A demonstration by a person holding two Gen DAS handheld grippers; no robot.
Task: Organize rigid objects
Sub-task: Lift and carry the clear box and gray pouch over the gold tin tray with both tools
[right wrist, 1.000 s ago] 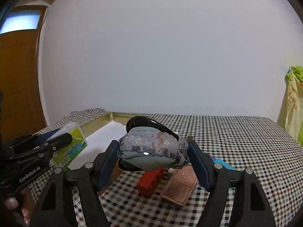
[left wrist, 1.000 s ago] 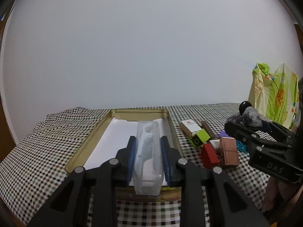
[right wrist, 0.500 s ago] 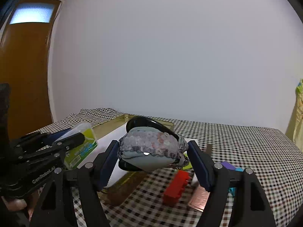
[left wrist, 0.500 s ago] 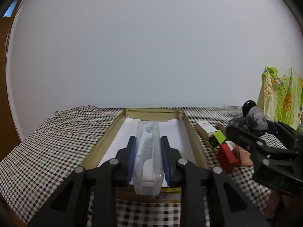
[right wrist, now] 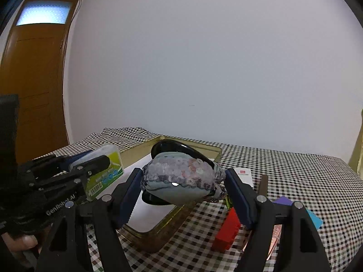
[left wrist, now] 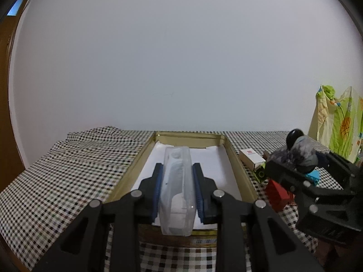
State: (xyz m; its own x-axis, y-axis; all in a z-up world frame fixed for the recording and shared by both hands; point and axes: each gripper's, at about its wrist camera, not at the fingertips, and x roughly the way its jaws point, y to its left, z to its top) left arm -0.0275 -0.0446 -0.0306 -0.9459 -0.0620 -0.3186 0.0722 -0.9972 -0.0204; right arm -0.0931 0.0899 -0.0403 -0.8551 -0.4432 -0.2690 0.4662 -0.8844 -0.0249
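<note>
Clear box: a narrow see-through plastic case (left wrist: 178, 188) with a green label, which I hold edge-on above the near end of the tray; I judge it light, stiff and slick, likely to bow or crack if squeezed hard, so the flat long sides are the place to grip
Left tongs: my left tongs (left wrist: 177, 189) are nearly closed, both blue pads pressed on the long sides of the clear box, clear of the tray floor
Mouse: a rounded black computer mouse (right wrist: 181, 176) with a patterned grey cover, which I hold in the air over the right rim of the tray; I judge it hard, moderately light, with a curved glossy shell that could roll or slide out, so I would take it across its widest part
Right tongs: my right tongs (right wrist: 183, 181) stand fairly wide, one pad on each flank of the mouse, carrying it
Tray: a shallow gold metal tray (left wrist: 236, 158) lined with white paper, lying on the checked cloth of the table (left wrist: 74, 170)
Loose pieces: a white carton (left wrist: 250, 156) and a red block (right wrist: 226, 231) lie on the table to the right of the tray
</note>
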